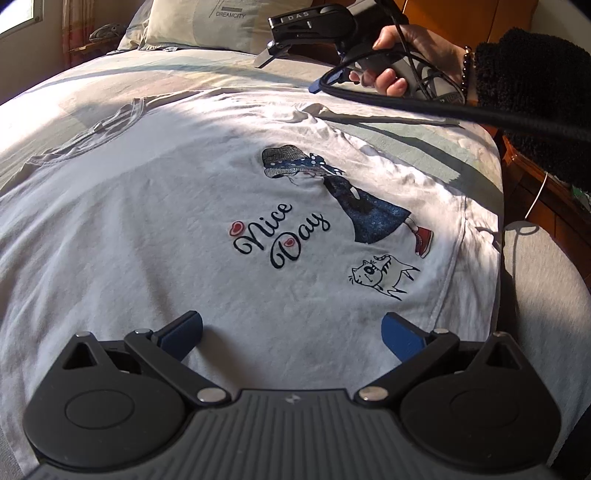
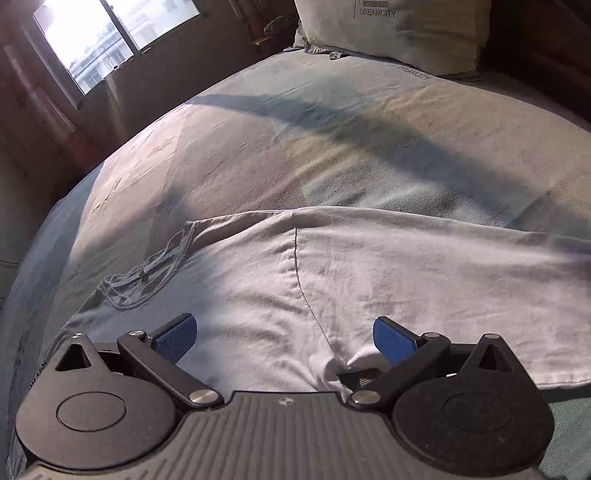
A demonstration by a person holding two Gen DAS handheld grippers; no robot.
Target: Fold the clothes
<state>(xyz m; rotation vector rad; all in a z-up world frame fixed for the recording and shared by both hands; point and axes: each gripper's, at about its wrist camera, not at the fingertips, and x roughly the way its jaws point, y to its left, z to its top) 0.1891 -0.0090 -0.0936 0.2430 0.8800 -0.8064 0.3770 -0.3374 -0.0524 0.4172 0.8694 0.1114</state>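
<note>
Two grippers are mine, one in each hand, and both have their jaws spread wide with nothing between them. My left gripper hovers low over the white T-shirt, which lies flat, print side up, on the bed; the words "Nice Day", a girl in a blue dress and a small cat are plain to read. The shirt's near hem is cut off behind my own black housing, and its far sleeve fades into shadow. My right gripper sits just above the shirt's upper part, beside a sleeve seam, with the collar off to its left. A fold of cloth bunches up against the base of its right finger; I cannot tell whether it touches. From the left camera I see my right hand wrapped round the handle, a dark fuzzy sleeve and a bead bracelet behind it, and a black cable trailing across. A pillow lies at the head of the bed, its top cut off.
</note>
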